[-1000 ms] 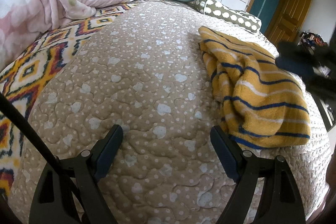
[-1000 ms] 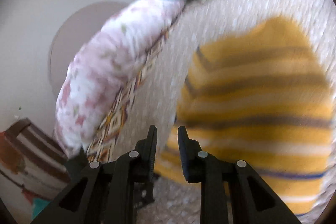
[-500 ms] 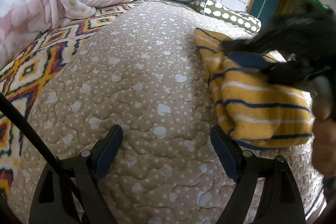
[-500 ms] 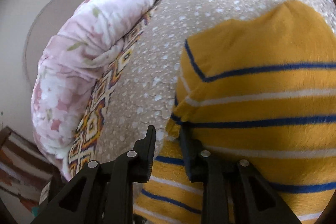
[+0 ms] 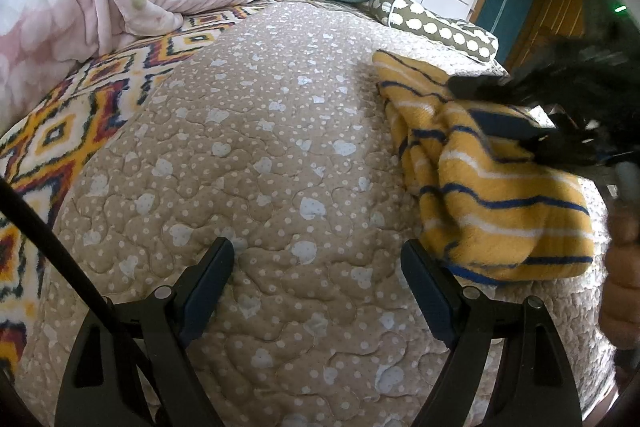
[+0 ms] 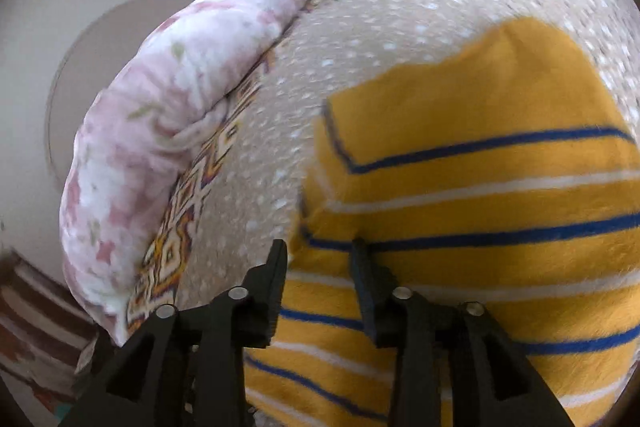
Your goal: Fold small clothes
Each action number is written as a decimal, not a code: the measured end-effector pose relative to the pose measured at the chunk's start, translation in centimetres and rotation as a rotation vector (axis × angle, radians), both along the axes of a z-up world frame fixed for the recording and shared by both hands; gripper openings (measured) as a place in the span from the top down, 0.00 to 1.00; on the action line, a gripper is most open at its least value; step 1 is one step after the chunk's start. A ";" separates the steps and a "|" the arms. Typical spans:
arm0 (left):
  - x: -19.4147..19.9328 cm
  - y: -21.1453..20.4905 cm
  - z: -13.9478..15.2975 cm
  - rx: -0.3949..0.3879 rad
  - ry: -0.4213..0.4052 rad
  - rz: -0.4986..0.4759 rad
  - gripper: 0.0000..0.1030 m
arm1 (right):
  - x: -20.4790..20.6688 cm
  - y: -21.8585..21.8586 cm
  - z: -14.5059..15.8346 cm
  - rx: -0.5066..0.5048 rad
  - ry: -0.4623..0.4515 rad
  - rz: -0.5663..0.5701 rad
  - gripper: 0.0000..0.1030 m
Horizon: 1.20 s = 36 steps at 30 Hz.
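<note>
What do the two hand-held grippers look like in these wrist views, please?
Left hand-held gripper: matte black angular frame with triangular cut-outs, silver pivot screws and dark blue pads on its fingers; a thin black rod crosses its left side. Right hand-held gripper: the same black frame and silver screws.

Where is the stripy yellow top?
The yellow top lies crumpled on the right side of the dotted quilt in the left view, under the right claw, below the spotted pillow.
</note>
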State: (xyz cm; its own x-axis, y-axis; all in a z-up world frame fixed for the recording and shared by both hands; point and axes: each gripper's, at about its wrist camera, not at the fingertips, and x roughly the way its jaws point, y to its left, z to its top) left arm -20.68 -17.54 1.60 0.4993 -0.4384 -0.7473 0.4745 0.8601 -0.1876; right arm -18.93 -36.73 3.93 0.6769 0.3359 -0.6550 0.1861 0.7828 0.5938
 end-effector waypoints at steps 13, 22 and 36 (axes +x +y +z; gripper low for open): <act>-0.4 -1.1 -0.1 0.096 -0.024 0.005 0.18 | -17.5 -8.4 -1.0 -0.044 -0.053 -0.211 0.51; -0.5 -1.5 -0.2 0.131 -0.033 0.008 0.18 | -24.5 -7.4 -3.8 -0.135 0.011 -0.291 0.44; 0.4 -3.4 -0.6 0.244 0.027 -0.042 0.00 | -28.6 -2.4 -2.8 -0.330 0.037 -0.299 0.35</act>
State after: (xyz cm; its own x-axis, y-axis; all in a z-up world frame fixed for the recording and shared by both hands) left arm -20.28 -20.95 1.01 0.4626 -0.2637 -0.8464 0.5085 0.8610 0.0096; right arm -47.48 -39.09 1.16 0.6868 -0.1021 -0.7197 0.4494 0.8378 0.3101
